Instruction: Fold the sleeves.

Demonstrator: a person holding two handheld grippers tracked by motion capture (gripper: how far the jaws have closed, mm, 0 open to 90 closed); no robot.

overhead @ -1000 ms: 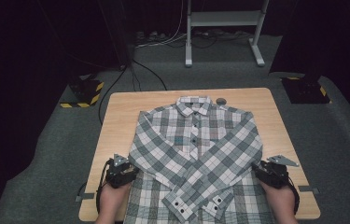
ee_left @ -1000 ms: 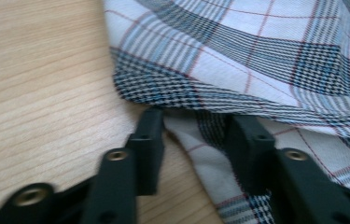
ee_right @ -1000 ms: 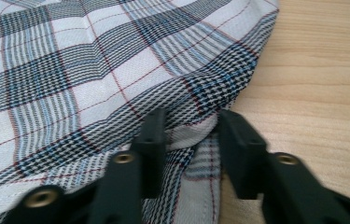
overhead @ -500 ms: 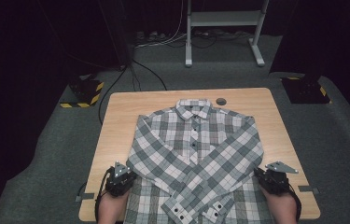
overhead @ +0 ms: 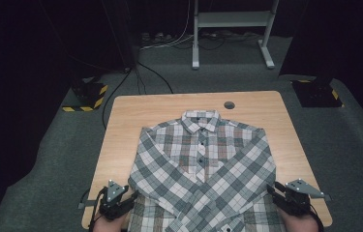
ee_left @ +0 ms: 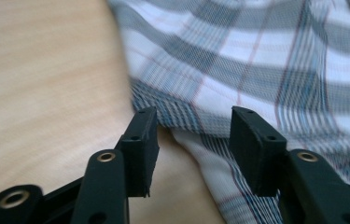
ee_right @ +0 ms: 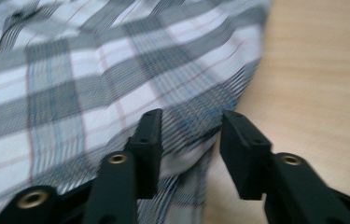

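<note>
A grey, white and red plaid shirt [overhead: 203,159] lies face up on the wooden table [overhead: 169,104], collar at the far end and both sleeves crossed over its front. My left gripper [overhead: 130,199] is at the shirt's near left edge and my right gripper [overhead: 274,191] at its near right edge. Both pairs of jaws have just been opening. In the left gripper view the left gripper [ee_left: 193,121] stands open with the shirt's side edge [ee_left: 256,60] lying loose between the pads. The right gripper [ee_right: 191,121] is likewise open over the shirt's edge [ee_right: 93,70].
A round cable hole [overhead: 229,105] sits in the table beyond the collar. Bare wood runs along both sides of the shirt. Past the table are grey carpet, a white desk frame [overhead: 230,21], cables and two black-and-yellow floor blocks [overhead: 88,94].
Both grippers have drawn back toward the near table edge, and the shirt has slid a little nearer with them. Their jaws, closed on the fabric half a second ago, now stand apart.
</note>
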